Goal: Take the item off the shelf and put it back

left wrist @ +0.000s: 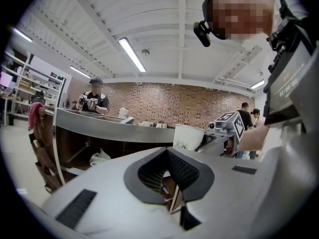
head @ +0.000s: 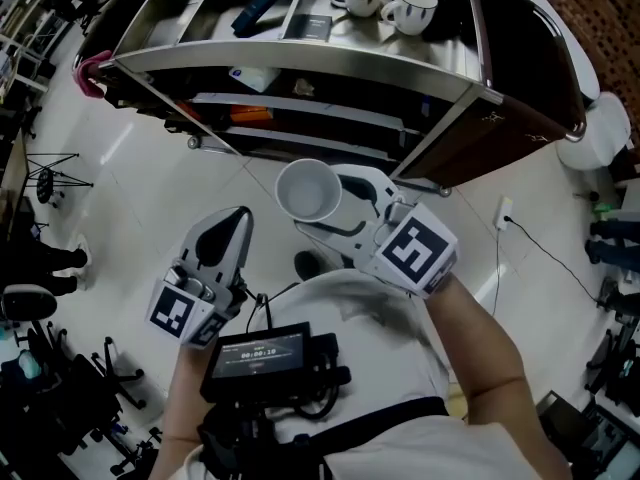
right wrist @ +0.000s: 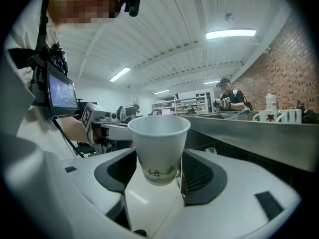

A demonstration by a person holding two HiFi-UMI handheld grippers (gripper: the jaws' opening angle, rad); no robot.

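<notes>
Left tool clenched empty; right tool grips paper cup (upright), clear of shelf edge

The white paper cup stood upright and empty, mouth up, with dark print near its base. It was clamped by its lower wall between the jaws of the right gripper. It hung in the air, off the metal tiered shelf and in front of it.

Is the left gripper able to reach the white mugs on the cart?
Probably yes: the left gripper is empty and nothing covers the mugs atop the cart, but its shut jaws must open first.
</notes>
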